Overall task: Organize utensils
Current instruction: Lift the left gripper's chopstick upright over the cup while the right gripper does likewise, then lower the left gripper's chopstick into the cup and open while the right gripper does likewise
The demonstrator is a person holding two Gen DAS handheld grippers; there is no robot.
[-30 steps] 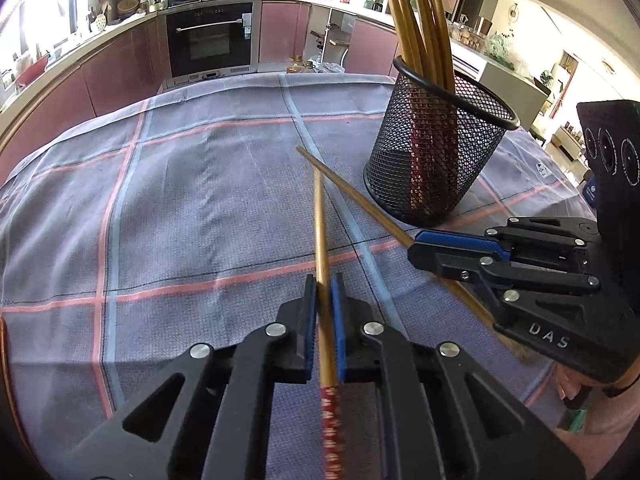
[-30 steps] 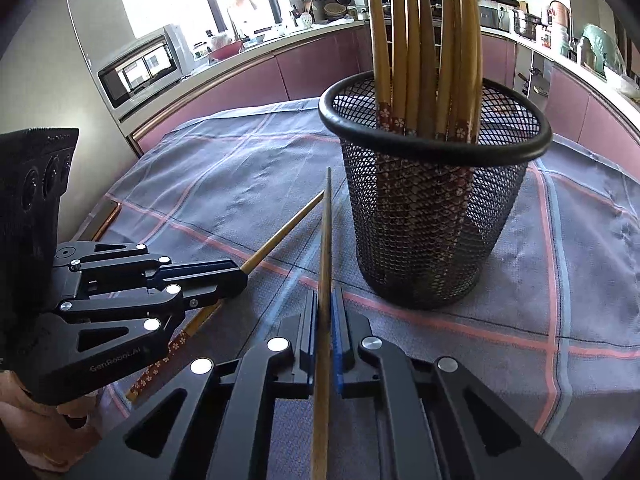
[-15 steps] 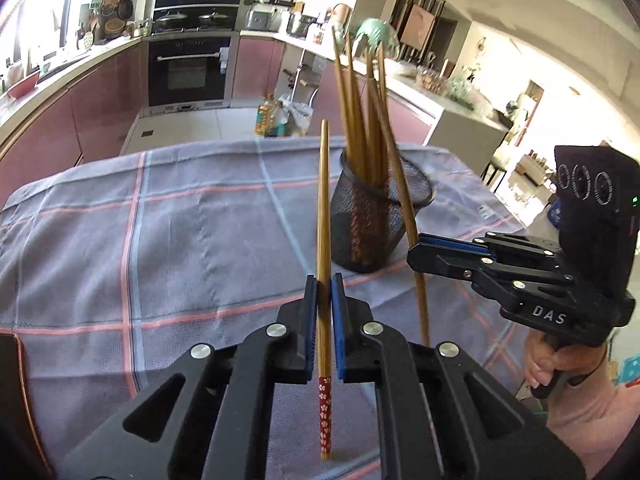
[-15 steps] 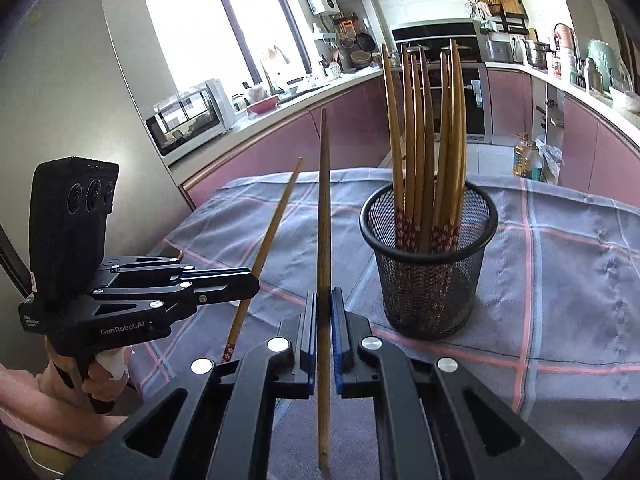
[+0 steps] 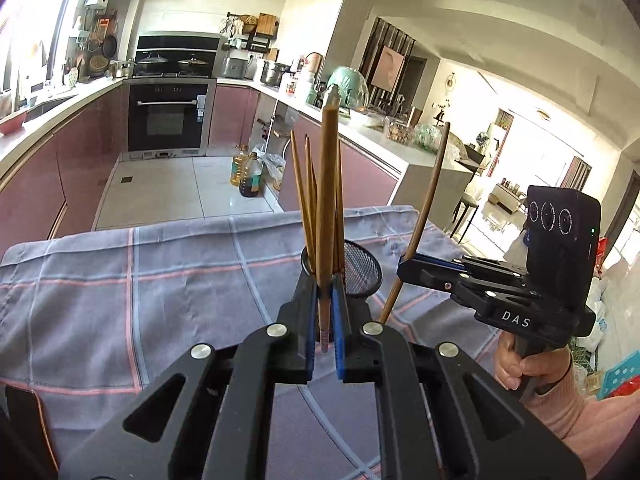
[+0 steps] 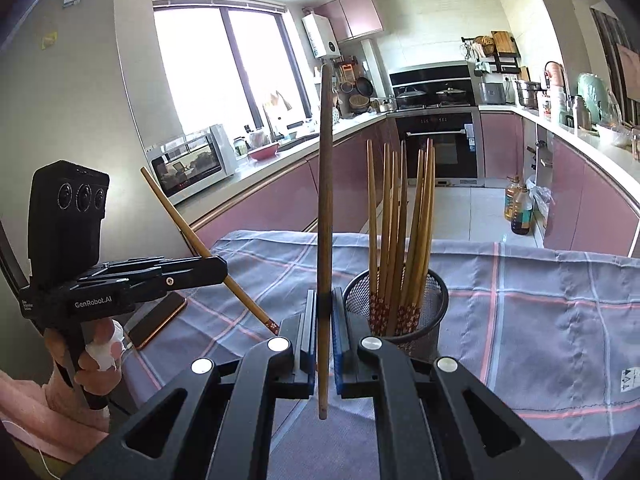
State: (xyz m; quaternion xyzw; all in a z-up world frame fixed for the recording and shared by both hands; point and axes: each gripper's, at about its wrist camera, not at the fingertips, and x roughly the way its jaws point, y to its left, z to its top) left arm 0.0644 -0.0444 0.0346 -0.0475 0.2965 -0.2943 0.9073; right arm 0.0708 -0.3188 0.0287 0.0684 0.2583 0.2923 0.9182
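My left gripper (image 5: 325, 292) is shut on a wooden chopstick (image 5: 328, 200) and holds it upright, above the table and in front of the black mesh holder (image 5: 360, 270). My right gripper (image 6: 324, 308) is shut on another wooden chopstick (image 6: 325, 200), also upright, to the left of the mesh holder (image 6: 430, 304). The holder stands on the table with several chopsticks (image 6: 400, 220) upright in it. Each gripper shows in the other's view, the right one (image 5: 404, 266) with its chopstick (image 5: 426, 200), the left one (image 6: 220, 266) with its tilted chopstick (image 6: 188, 228).
The table wears a grey cloth with pink and blue lines (image 5: 140, 280). A phone with an orange rim (image 6: 156, 326) lies near the table's left edge. Kitchen counters, an oven (image 5: 168, 120) and oil bottles (image 5: 246, 178) on the floor stand beyond the table.
Both grippers have risen from the cloth with their chopsticks and tipped them upright. The holder now sits lower and farther off in both views.
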